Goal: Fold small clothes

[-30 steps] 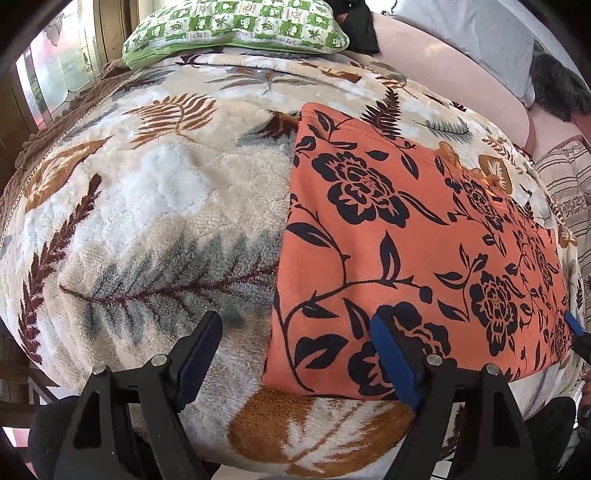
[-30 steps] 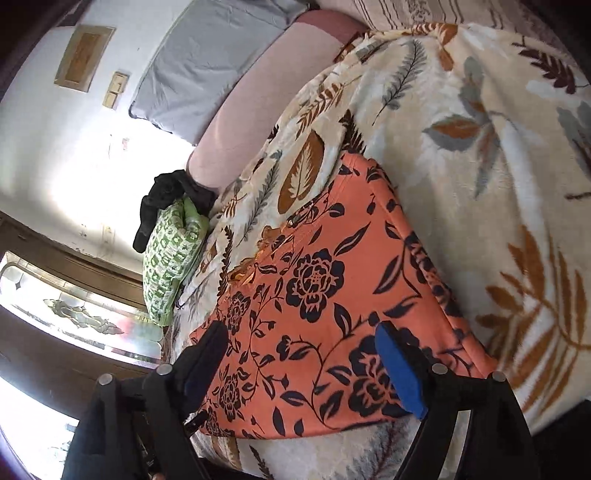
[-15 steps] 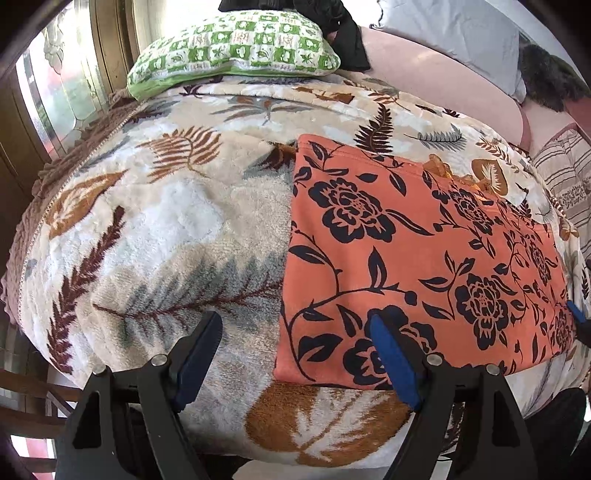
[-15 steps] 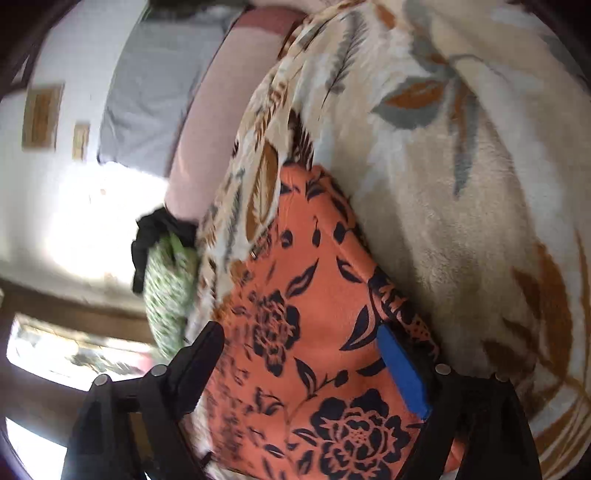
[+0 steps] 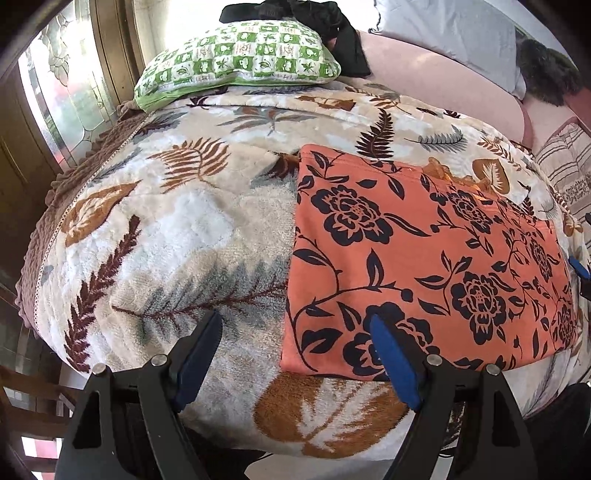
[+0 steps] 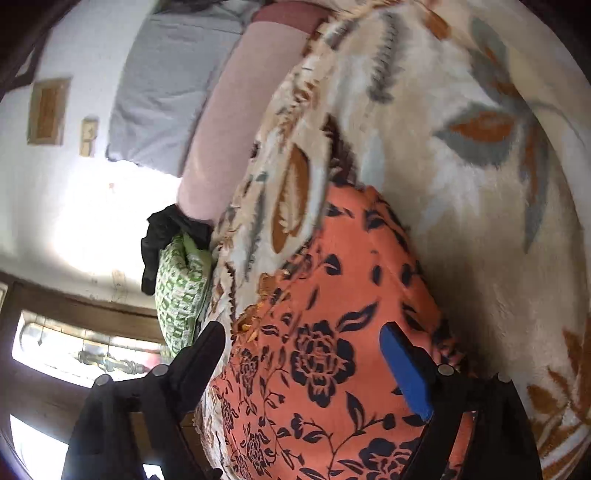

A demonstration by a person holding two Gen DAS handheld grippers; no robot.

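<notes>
An orange garment with a black flower print (image 5: 417, 258) lies flat, folded into a rectangle, on a fleece leaf-print blanket (image 5: 177, 236). My left gripper (image 5: 295, 332) is open and empty above the garment's near left corner. My right gripper (image 6: 303, 347) is open and empty, hovering close over the garment (image 6: 325, 350) near its right edge; its blue fingertip shows at the far right of the left wrist view (image 5: 579, 266).
A green checked pillow (image 5: 240, 62) with dark cloth (image 5: 332, 22) on it lies at the far end. A pink bolster (image 5: 443, 85) and a grey pillow (image 5: 454, 33) line the back. A window (image 5: 55, 99) is on the left. The blanket's front edge drops off below my left gripper.
My left gripper has pulled back and risen a little, so more of the bed shows. My right gripper has rolled and moved in over the garment's right edge. The garment has not moved.
</notes>
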